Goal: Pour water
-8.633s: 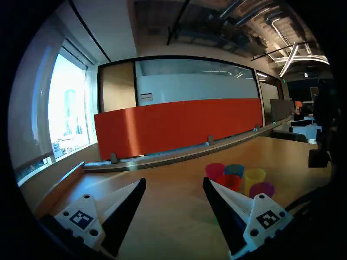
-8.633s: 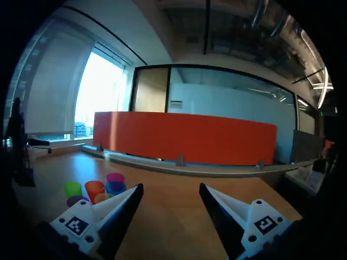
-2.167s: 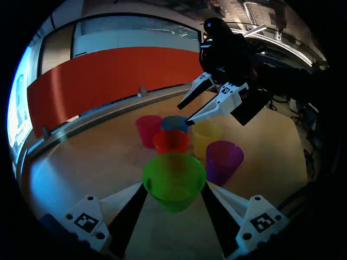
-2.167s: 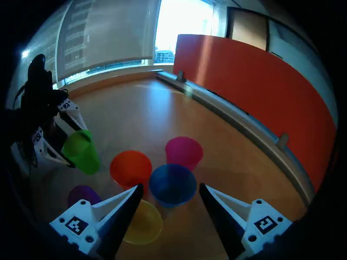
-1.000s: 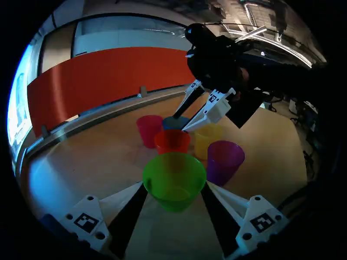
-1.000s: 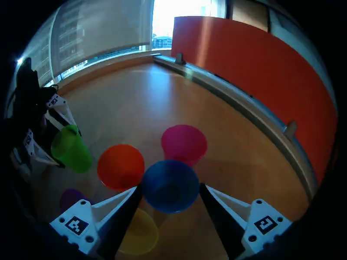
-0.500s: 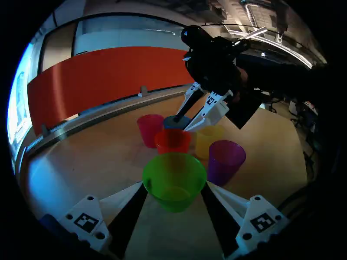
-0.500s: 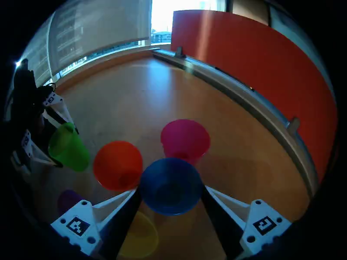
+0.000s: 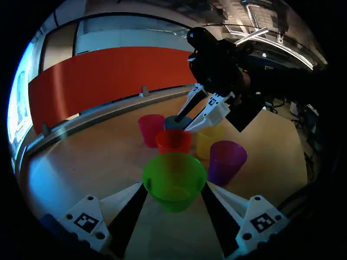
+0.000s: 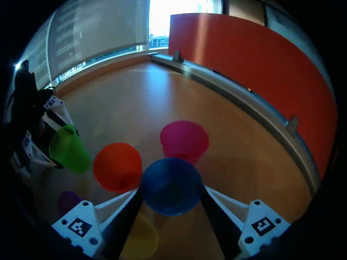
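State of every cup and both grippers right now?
green cup: upright, clamped in left jaws; contents unclear.
blue cup: upright, clamped in right jaws.
orange cup: upright, not gripped.
pink cup: upright, not gripped.
yellow cup: upright, not gripped.
purple cup: upright, not gripped.
left gripper: shut on green cup.
right gripper: shut on blue cup.

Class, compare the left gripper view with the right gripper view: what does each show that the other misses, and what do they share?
Left gripper view: ceiling lights, and the right gripper from outside, at the blue cup. Right gripper view: lowered blinds, and the left gripper from outside, holding the green cup. Shared: orange cup, pink cup, red partition, wooden table.
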### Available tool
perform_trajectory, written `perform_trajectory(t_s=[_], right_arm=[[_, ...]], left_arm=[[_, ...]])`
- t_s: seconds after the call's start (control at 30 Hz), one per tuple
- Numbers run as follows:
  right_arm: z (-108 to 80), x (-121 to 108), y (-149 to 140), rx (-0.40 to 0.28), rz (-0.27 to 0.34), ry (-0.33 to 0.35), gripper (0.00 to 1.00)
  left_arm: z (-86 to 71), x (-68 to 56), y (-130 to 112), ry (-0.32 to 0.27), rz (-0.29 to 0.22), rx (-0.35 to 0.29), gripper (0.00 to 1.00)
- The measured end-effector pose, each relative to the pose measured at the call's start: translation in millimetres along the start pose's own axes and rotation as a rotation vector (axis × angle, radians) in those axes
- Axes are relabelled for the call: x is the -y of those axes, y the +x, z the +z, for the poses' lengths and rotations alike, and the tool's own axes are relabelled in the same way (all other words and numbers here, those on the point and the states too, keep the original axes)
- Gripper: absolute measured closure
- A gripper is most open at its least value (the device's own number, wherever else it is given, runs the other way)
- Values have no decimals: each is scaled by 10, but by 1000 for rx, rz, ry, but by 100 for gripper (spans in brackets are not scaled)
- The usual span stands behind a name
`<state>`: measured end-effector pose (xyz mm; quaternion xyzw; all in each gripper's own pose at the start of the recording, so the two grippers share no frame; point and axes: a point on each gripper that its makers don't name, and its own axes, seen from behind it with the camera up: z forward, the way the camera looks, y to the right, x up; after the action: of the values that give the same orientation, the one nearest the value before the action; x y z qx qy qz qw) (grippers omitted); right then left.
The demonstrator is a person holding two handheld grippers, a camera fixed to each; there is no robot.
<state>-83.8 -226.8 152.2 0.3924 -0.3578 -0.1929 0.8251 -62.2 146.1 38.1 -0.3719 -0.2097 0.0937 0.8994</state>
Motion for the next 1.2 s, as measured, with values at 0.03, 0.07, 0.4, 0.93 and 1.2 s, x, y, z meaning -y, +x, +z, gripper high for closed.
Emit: perform_trajectory(t_s=[0.03, 0.07, 0.4, 0.93, 1.2], right_arm=[[3, -2, 0, -5, -2, -2, 8], [6, -5, -1, -10, -4, -5, 8], [-28, -39, 34, -62, 7, -10, 8], [-425, -45, 339, -263, 13, -31, 9], [-748, 62, 559, -404, 18, -44, 9]], left_arm=[[-1, -2, 4, 1, 1, -1, 16], [-1, -4, 7, 1, 2, -1, 16], [-2, -8, 70, 7, 2, -11, 16], [-45, -40, 305, 23, -5, -53, 15], [-97, -103, 459, 29, -1, -82, 16]])
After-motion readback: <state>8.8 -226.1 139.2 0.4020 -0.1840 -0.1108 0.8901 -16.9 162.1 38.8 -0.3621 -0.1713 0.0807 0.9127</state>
